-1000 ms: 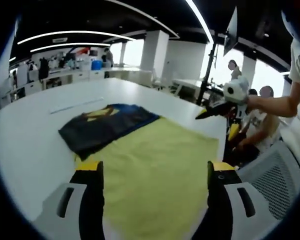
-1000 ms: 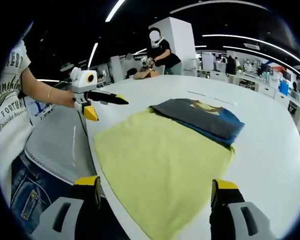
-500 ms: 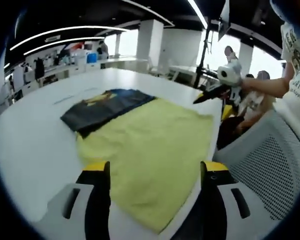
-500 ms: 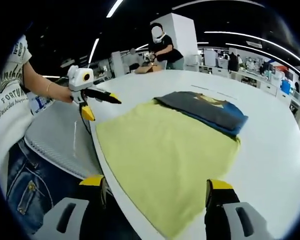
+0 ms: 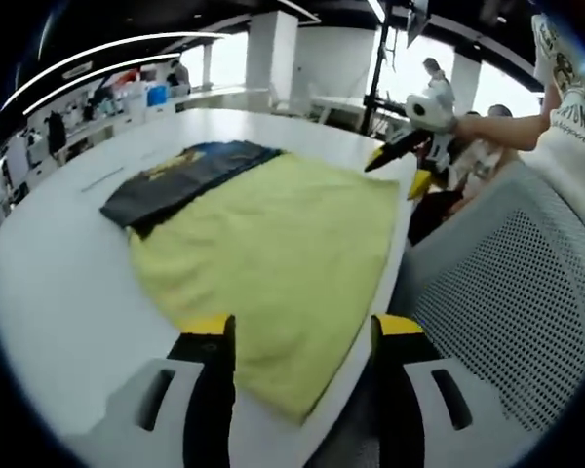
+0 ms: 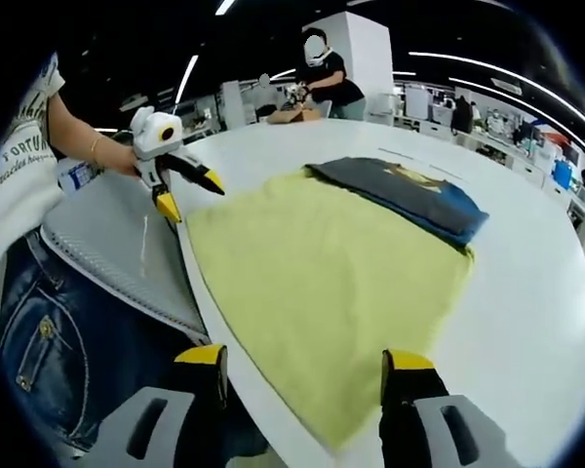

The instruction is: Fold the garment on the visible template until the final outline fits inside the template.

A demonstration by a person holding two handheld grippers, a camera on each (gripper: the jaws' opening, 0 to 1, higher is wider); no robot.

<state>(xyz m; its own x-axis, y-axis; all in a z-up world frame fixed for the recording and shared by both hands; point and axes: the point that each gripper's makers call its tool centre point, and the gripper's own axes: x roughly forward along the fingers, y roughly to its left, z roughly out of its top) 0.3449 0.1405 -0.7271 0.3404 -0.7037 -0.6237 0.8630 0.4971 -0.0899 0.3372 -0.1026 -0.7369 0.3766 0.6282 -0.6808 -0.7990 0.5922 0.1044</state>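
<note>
Wide white round-edged tabletop [image 5: 58,263] [image 6: 556,292], bare along its far sides. Spread flat over its near part, a large pale yellow cloth template [image 5: 273,244] [image 6: 331,263], 1 edge running along the tabletop rim beside a grey perforated mesh chair back [image 5: 507,292] [image 6: 107,244]. At the far end of the yellow cloth, a folded dark grey and blue garment with a yellow print [image 5: 175,175] [image 6: 409,195], lying partly on the cloth's far edge and partly on bare tabletop beyond it, so not within the cloth's outline.

Left gripper [image 5: 297,336] [image 6: 185,190] with yellow-tipped black jaws spread apart, holding nothing, low over the near corner of the yellow cloth in the left gripper view; in the right gripper view, held by a hand [image 6: 112,161] at the cloth's corner by the chair, jaws parted. Right gripper [image 6: 302,366] [image 5: 400,161] likewise released, jaws wide and gripping nothing, poised above the cloth's near edge in its own view; in the left gripper view, hanging over the far corner of the cloth near the tabletop rim.

Beyond the tabletop, a person in black [image 6: 331,88] at a far desk.
</note>
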